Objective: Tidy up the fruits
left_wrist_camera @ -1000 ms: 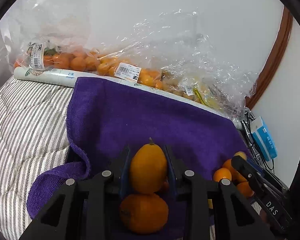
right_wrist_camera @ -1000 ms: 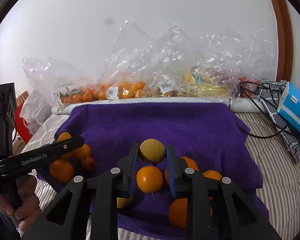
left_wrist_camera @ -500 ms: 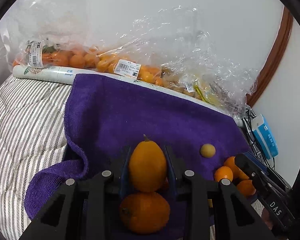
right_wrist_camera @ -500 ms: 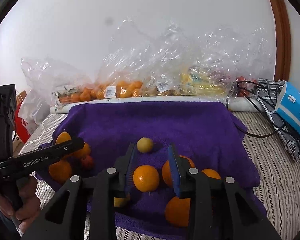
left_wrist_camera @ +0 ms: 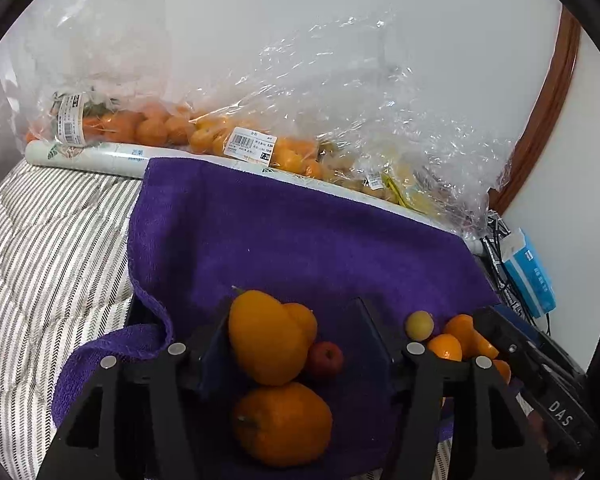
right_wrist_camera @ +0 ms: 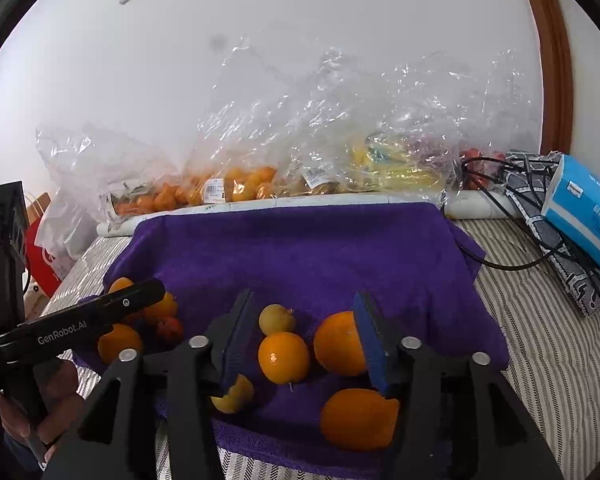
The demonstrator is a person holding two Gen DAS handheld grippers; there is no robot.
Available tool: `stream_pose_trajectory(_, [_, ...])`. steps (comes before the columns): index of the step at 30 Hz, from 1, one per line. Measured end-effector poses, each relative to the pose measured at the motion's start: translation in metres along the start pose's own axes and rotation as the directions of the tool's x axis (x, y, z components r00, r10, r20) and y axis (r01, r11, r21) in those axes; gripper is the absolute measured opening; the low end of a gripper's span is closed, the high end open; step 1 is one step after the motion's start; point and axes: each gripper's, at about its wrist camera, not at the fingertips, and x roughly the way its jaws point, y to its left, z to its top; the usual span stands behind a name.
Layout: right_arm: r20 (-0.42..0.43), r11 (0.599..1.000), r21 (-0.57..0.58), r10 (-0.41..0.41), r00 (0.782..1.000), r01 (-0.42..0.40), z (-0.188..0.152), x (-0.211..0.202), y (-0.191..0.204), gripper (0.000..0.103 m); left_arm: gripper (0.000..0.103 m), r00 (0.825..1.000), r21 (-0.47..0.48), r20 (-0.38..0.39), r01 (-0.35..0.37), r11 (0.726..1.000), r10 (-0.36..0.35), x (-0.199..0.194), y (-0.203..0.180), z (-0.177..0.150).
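Note:
My left gripper (left_wrist_camera: pixel 294 312) is opening over the near edge of a purple towel (left_wrist_camera: pixel 300 232). A tall orange fruit (left_wrist_camera: pixel 266 340) stands between its jaws, leaning on the left pad and clear of the right one, on top of a rounder orange (left_wrist_camera: pixel 282 424). A small red fruit (left_wrist_camera: pixel 326 360) lies beside them. My right gripper (right_wrist_camera: pixel 303 298) is also opening. A small yellow-green fruit (right_wrist_camera: pixel 276 319) lies on the towel (right_wrist_camera: pixel 300 248) between its jaws, untouched, among several oranges (right_wrist_camera: pixel 284 357).
Clear plastic bags of oranges and yellow fruit (right_wrist_camera: pixel 340 160) line the wall behind the towel, above a white roll (left_wrist_camera: pixel 88 158). A blue tissue pack (right_wrist_camera: pixel 584 208) and black cables (right_wrist_camera: pixel 520 264) lie at the right. Striped bedding (left_wrist_camera: pixel 52 240) surrounds the towel. A hand (right_wrist_camera: pixel 40 400) holds the left gripper.
Both grippers have gone from shut to open. The right one let go of the small yellow-green fruit, which now lies on the towel. The tall orange fruit has tipped left.

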Motion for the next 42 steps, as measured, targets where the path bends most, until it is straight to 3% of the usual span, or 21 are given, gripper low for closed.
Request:
stream_pose_trajectory(6, [0.012, 1.000, 0.015, -0.002, 1.000, 0.002, 0.001, -0.004, -0.003, 0.067, 0.069, 0.996, 0.032, 0.056, -0.065, 0.997, 0.064, -0.011, -0.006, 0.004])
stream_pose_trajectory(9, [0.013, 1.000, 0.026, 0.006, 1.000, -0.006, 0.004, -0.007, -0.006, 0.077, 0.082, 0.992, 0.057, 0.095, -0.083, 0.995, 0.078, -0.024, -0.013, 0.011])
stream_pose_trajectory(12, [0.023, 0.997, 0.068, 0.019, 1.000, -0.021, 0.011, -0.018, -0.010, 0.082, 0.087, 0.982, 0.074, 0.139, -0.140, 0.987, 0.129, -0.039, -0.023, 0.017])
stream_pose_trajectory(16, [-0.014, 0.997, 0.073, 0.001, 1.000, 0.000, 0.025, -0.040, -0.003, 0.084, 0.087, 0.985, 0.084, 0.111, -0.143, 0.986, 0.134, -0.057, -0.033, 0.021])
stream_pose_trajectory(23, [0.011, 0.997, 0.008, -0.079, 0.997, 0.079, 0.028, -0.108, 0.021, 0.084, 0.087, 0.988, 0.094, 0.079, -0.143, 0.985, 0.136, -0.112, -0.045, 0.008])
stream_pose_trajectory(25, [-0.032, 0.993, -0.004, -0.121, 0.992, 0.121, 0.025, -0.122, 0.027, 0.084, 0.088, 0.984, 0.096, 0.101, -0.156, 0.983, 0.146, -0.132, -0.049, 0.002])
stream_pose_trajectory(28, [-0.037, 0.993, 0.006, -0.115, 0.993, 0.116, 0.016, -0.150, 0.030, 0.084, 0.092, 0.977, 0.105, 0.137, -0.178, 0.978, 0.163, -0.162, -0.058, -0.009])
stream_pose_trajectory(42, [0.033, 0.987, -0.020, -0.156, 0.987, 0.156, -0.022, -0.256, 0.040, 0.097, 0.098, 0.975, 0.124, 0.169, -0.167, 0.978, 0.145, -0.251, -0.096, -0.059])
